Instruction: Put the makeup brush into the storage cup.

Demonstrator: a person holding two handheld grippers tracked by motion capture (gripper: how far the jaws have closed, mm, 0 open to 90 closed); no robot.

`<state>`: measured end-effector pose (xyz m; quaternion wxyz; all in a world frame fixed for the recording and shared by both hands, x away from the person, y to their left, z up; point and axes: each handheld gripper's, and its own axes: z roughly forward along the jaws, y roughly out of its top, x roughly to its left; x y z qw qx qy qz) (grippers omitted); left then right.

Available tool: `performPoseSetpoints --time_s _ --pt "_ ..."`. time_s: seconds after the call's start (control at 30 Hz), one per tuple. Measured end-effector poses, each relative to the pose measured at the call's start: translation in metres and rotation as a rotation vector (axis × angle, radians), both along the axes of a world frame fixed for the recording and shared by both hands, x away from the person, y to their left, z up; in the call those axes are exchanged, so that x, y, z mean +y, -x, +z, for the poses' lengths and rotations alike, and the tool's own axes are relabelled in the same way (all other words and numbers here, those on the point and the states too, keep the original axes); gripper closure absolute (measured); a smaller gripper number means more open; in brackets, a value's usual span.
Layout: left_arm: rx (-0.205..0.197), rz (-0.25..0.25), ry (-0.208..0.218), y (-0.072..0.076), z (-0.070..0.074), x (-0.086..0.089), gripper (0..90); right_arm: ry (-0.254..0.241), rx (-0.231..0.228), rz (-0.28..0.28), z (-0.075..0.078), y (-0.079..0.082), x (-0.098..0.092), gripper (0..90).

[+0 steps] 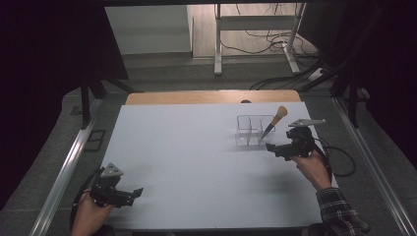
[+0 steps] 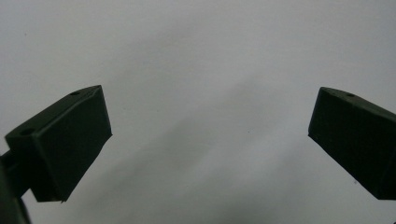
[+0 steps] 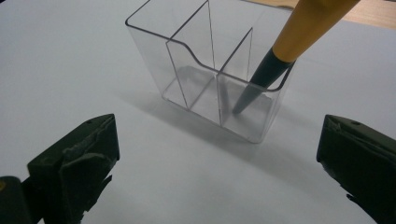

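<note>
Brush leaning in clear organizer.
My right gripper sits just beside organizer, jaws wide, empty; left gripper well apart, wide, empty.

My high view looks forward and down over the whole worktop from its near edge. My right gripper view sits low and close near the far right corner, facing the clear organizer, which the high view shares. My left gripper view stares closely down at bare worktop.
</note>
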<state>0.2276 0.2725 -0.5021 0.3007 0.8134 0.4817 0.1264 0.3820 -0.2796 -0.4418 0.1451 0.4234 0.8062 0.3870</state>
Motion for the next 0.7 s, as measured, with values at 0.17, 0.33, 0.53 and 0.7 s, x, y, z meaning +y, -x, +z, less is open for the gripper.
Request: performPoseSetpoints --time_s 0.17,0.33,0.53,0.7 --pt "-0.001 0.003 0.004 0.0 0.0 0.0 0.0 0.004 0.005 0.005 -0.004 0.002 0.001 0.0" --pt "-0.006 0.005 0.007 0.0 0.0 0.001 0.0 0.014 0.004 0.016 -0.006 0.005 0.003 0.0" --pt "-0.009 0.006 0.008 0.0 0.001 0.001 0.0 0.026 0.02 0.028 -0.01 0.008 0.006 0.0" --pt "-0.013 0.01 0.008 0.001 0.001 0.002 0.0 0.051 0.022 0.042 -0.012 0.011 0.011 0.0"
